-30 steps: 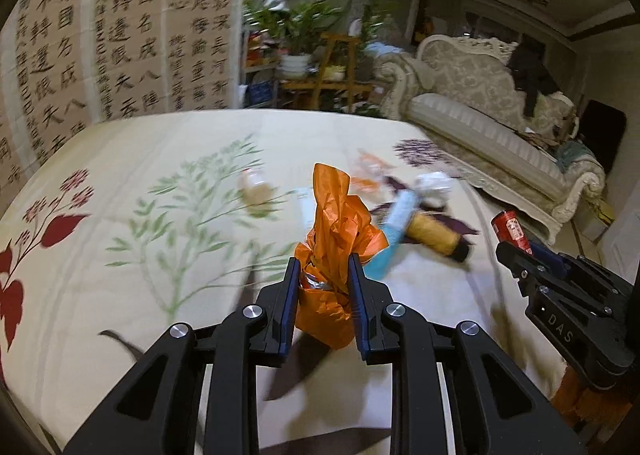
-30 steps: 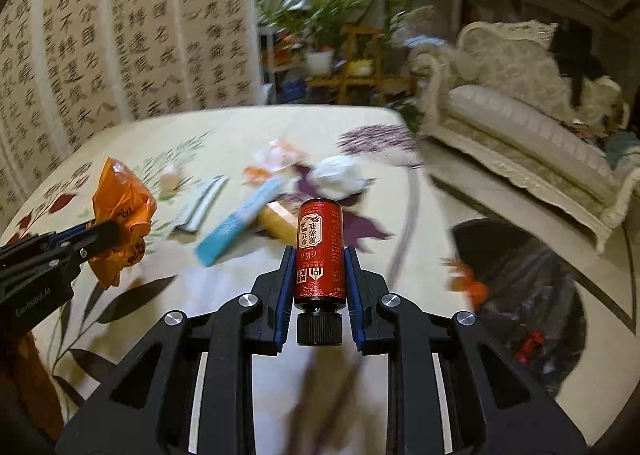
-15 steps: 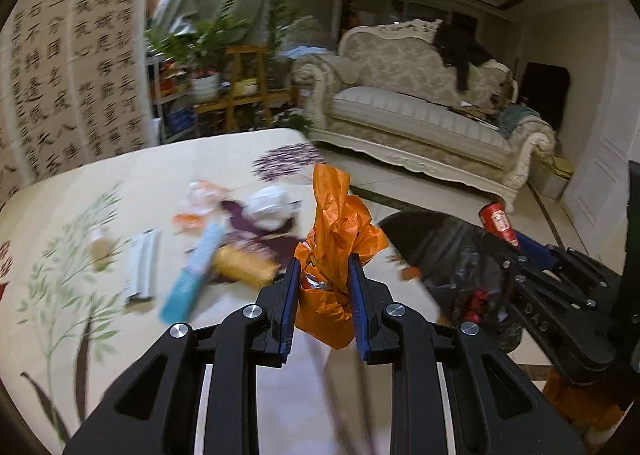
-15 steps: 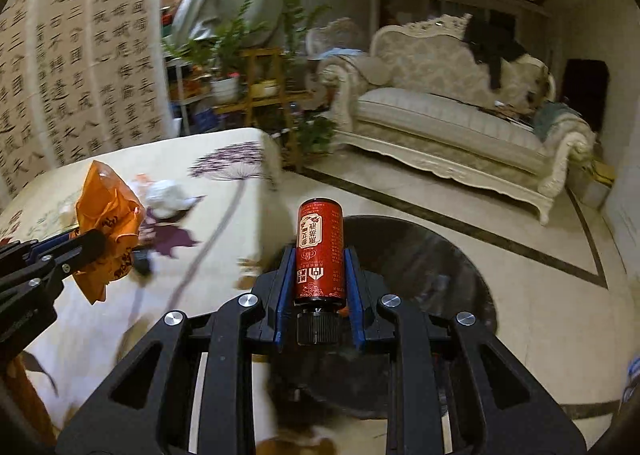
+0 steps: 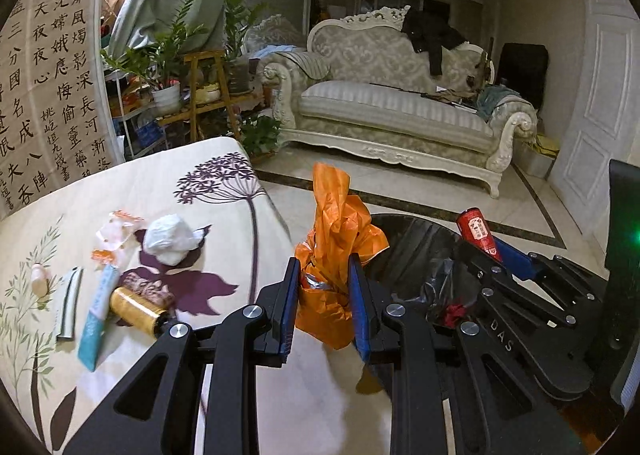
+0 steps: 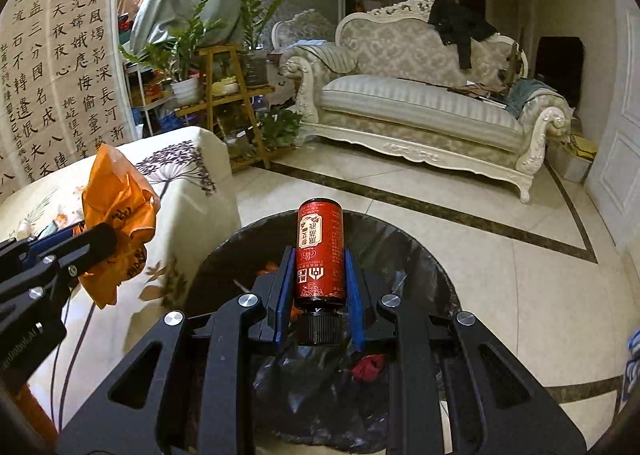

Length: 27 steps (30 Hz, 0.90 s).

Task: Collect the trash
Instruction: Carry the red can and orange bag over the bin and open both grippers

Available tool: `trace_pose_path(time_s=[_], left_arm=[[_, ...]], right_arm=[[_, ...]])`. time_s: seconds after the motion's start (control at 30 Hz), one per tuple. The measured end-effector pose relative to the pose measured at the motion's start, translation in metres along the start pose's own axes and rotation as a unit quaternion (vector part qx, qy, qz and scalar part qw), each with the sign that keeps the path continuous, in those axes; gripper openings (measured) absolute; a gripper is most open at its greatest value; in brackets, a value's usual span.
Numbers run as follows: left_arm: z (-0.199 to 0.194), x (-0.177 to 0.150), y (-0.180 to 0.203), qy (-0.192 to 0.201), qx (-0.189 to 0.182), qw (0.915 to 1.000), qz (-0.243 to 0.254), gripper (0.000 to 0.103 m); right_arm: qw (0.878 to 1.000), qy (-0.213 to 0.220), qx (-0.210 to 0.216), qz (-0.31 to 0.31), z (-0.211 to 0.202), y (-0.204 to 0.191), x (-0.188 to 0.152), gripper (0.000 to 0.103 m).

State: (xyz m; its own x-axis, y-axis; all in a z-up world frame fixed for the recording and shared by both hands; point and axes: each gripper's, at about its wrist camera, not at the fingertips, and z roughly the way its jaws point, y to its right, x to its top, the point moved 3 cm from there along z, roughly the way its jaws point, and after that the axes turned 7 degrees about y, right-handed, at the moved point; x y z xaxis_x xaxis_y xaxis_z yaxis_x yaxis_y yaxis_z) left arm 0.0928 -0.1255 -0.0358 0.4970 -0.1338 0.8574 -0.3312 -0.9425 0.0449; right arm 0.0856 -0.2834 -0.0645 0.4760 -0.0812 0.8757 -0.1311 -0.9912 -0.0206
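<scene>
My left gripper (image 5: 323, 275) is shut on a crumpled orange plastic bag (image 5: 336, 231) and holds it over the table's right edge, beside the bin; the bag also shows in the right wrist view (image 6: 116, 211). My right gripper (image 6: 318, 275) is shut on a red bottle (image 6: 320, 251) with a black cap, held above the open black-lined trash bin (image 6: 424, 255). The bottle also shows in the left wrist view (image 5: 478, 231). The bin (image 5: 416, 239) holds some red and orange scraps.
On the floral tablecloth (image 5: 160, 183) lie a white crumpled wad (image 5: 170, 237), a yellow spool-like roll (image 5: 136, 311), a teal tube (image 5: 98, 307), small wrappers (image 5: 116, 229) and a grey strip (image 5: 68, 303). A white sofa (image 5: 392, 111) and plant stand (image 5: 208, 91) stand beyond the tiled floor.
Both grippers have swung right from over the table to the trash bin, each still holding its item. The right gripper now hangs over the bin's opening.
</scene>
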Motion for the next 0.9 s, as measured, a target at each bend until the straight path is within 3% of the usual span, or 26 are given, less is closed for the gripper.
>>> trace_pose_path(time_s=[0.4,0.47,0.57,0.67,0.77,0.9], left_arm=[[0.028,0.001,0.018,-0.019,-0.002,0.9998,0.004,0.025],[0.031,0.0,0.02,-0.024,-0.005,0.9997,0.003,0.03],[0.031,0.0,0.021,-0.023,-0.009,0.9997,0.001,0.048],[0.031,0.001,0.022,-0.022,-0.013,0.9997,-0.004,0.052],[0.028,0.001,0.022,-0.021,-0.012,0.9997,-0.005,0.059],[0.02,0.003,0.012,-0.015,-0.004,0.9998,-0.014,0.066]], right_arm=[[1.0,-0.012,-0.007,0.013,0.017,0.014,0.001,0.024],[1.0,-0.014,-0.01,0.015,0.019,0.016,0.001,0.026],[1.0,-0.015,-0.014,0.02,0.019,0.019,0.002,0.027],[0.999,-0.012,-0.021,0.024,0.018,0.022,0.002,0.036],[0.999,-0.012,-0.023,0.029,0.015,0.024,0.002,0.038],[0.999,-0.009,-0.023,0.031,0.007,0.021,0.003,0.047]])
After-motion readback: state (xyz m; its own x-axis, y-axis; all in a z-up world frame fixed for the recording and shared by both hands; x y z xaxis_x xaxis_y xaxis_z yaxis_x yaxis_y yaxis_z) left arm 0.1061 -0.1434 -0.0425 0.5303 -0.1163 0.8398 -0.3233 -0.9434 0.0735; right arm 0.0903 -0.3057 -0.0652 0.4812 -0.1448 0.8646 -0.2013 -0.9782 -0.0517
